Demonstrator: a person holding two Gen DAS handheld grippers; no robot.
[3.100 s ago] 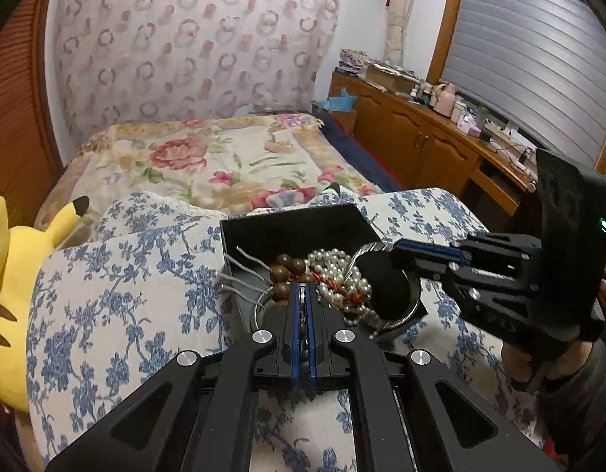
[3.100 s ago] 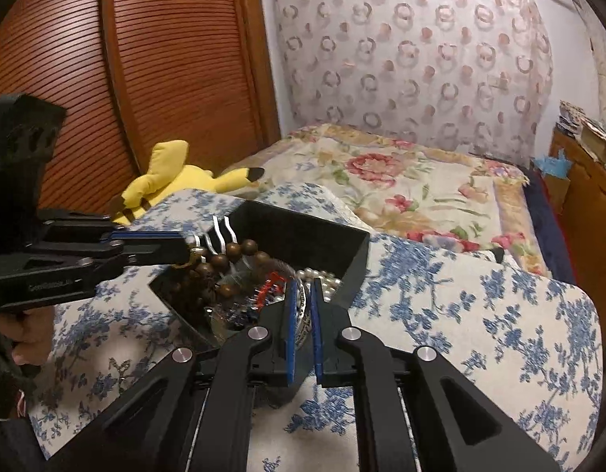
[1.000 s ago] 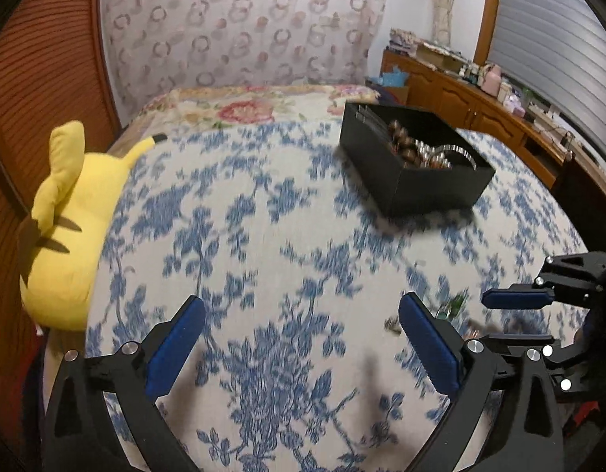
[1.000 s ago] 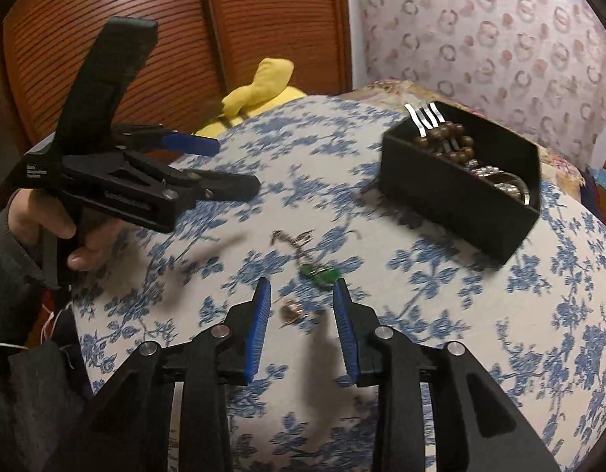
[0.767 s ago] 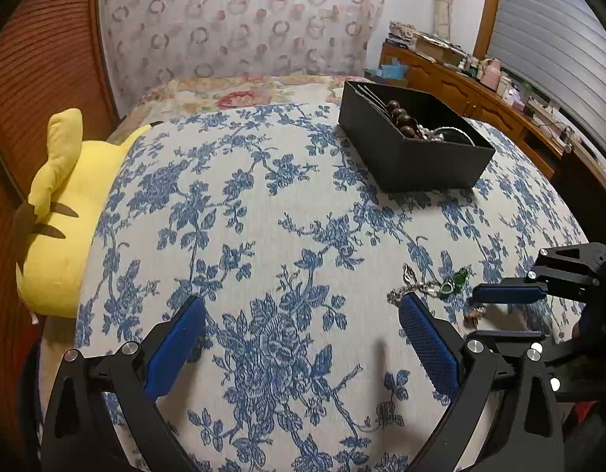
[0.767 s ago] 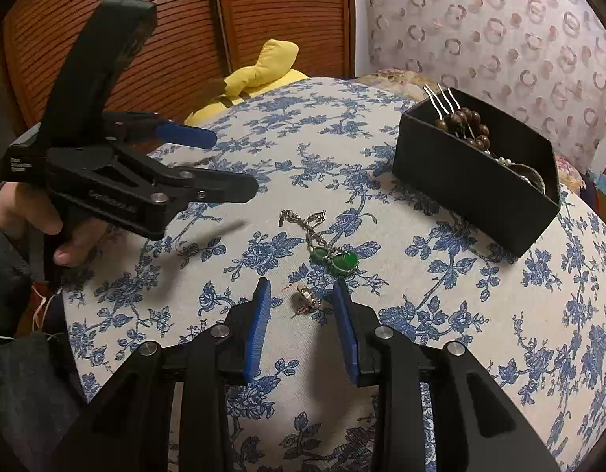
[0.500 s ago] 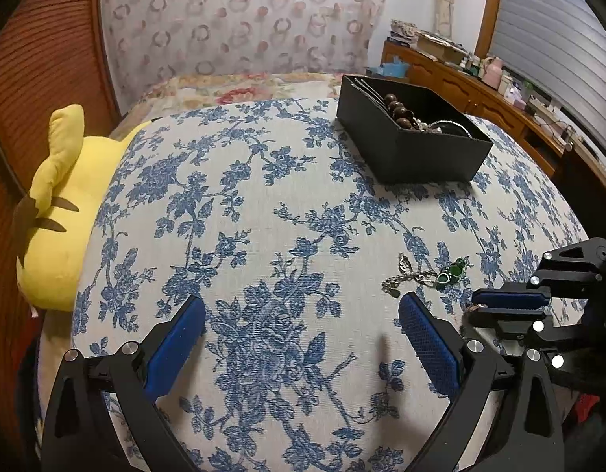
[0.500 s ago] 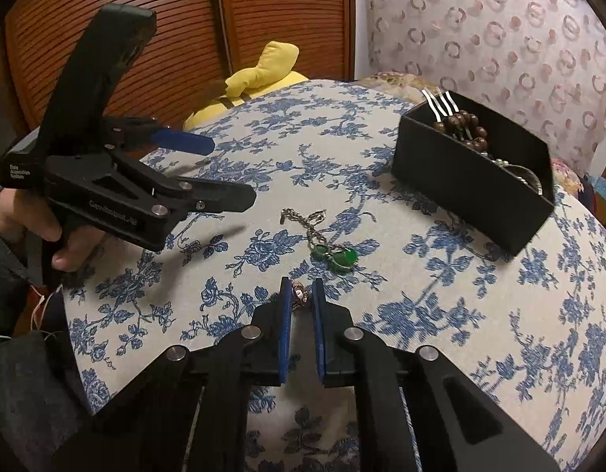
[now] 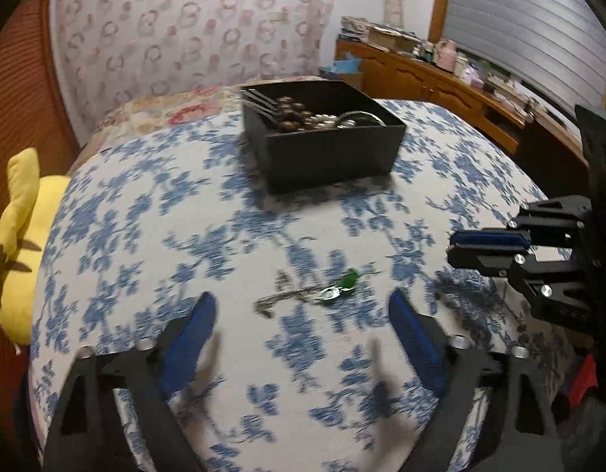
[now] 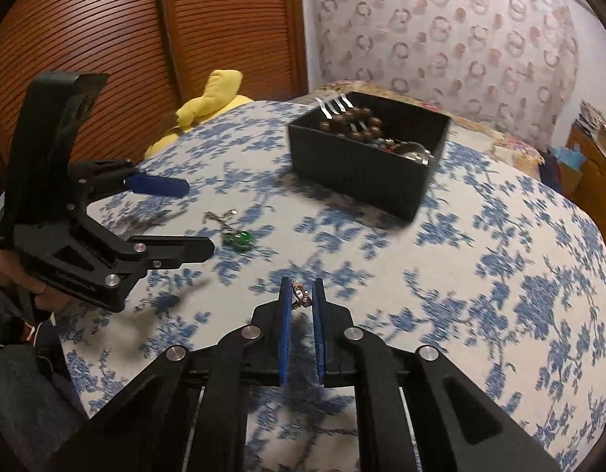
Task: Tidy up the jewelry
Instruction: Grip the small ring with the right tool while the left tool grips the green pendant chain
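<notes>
A black box (image 9: 322, 145) holding beads, pearls and bangles stands at the far side of the blue-flowered cloth; it also shows in the right wrist view (image 10: 366, 157). A chain with a green pendant (image 9: 334, 289) lies on the cloth just ahead of my open left gripper (image 9: 301, 310); the pendant also shows in the right wrist view (image 10: 236, 238). My right gripper (image 10: 302, 293) is shut on a small gold ring (image 10: 301, 297), held above the cloth. The right gripper shows at the right of the left wrist view (image 9: 452, 249).
A yellow plush toy (image 9: 15, 236) lies at the cloth's left edge. A flowered bed (image 9: 177, 110) is beyond the box. A wooden sideboard (image 9: 440, 90) with clutter stands at the right, and a wooden slatted door (image 10: 106, 59) behind the left gripper (image 10: 193, 220).
My right gripper closed on the small ring and lifted it off the cloth. My left gripper, still open, moved toward the green pendant chain.
</notes>
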